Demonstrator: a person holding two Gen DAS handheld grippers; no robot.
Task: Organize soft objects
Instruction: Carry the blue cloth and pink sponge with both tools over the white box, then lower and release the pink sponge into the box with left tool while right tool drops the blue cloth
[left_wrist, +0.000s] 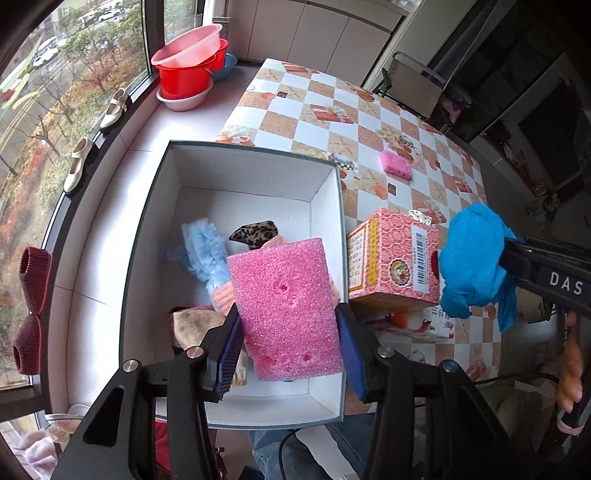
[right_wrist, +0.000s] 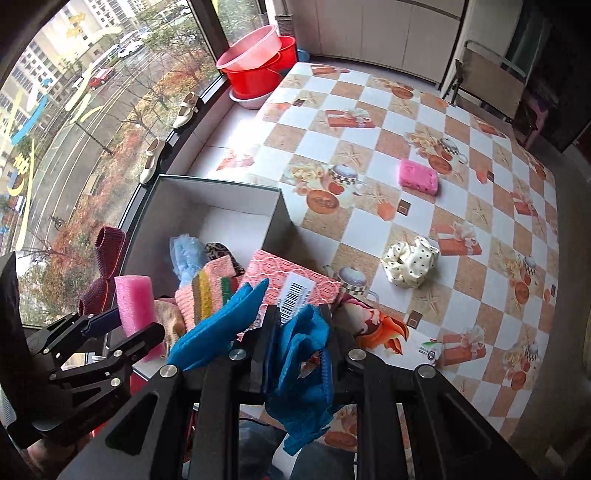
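Reading "DAS", maybe cut, right gripper (left_wrist: 517, 258)

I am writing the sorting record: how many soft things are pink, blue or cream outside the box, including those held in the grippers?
Pink: 2, foam block, small sponge
Blue: 1, blue cloth
Cream: 1, dotted scrunchie
Total: 4

Curved window (left_wrist: 55, 122) (daylit street outside), white cabinets (left_wrist: 314, 33), checkered tablecloth (right_wrist: 424, 122)

Pink foam block (left_wrist: 288, 310) hides box (left_wrist: 325, 192) floor behind it; tan cloth (left_wrist: 195, 325) partly covered by left claw (left_wrist: 288, 339), prob. fabric; carton (left_wrist: 391, 258) text too small to read.
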